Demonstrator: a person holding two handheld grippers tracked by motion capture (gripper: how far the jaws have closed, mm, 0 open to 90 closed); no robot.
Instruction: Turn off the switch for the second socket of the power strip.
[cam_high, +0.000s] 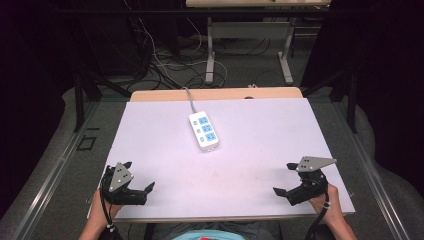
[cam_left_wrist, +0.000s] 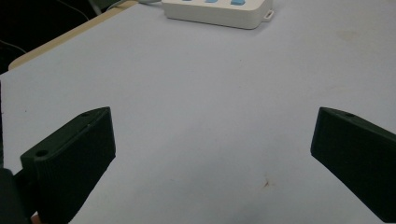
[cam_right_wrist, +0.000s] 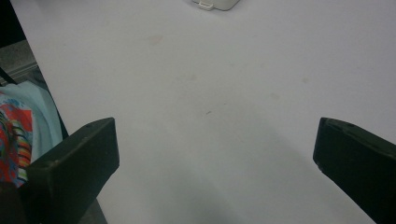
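A: What lies on the white rectangular table (cam_high: 260, 150)?

B: A white plastic power strip with blue sockets (cam_high: 204, 132), centre frame, upper half.

A: And the claws?

B: Left black claw (cam_high: 140, 176) lower left, right black claw (cam_high: 282, 178) lower right; both spread wide, holding nothing.

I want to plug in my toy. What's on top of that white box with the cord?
The power strip has blue sockets on top, nothing plugged in. It lies on the white table; what's beneath it is hidden.

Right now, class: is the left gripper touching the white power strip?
Apart. The high view shows bare table between the left gripper and the power strip, and the left gripper view shows open jaws well short of it.
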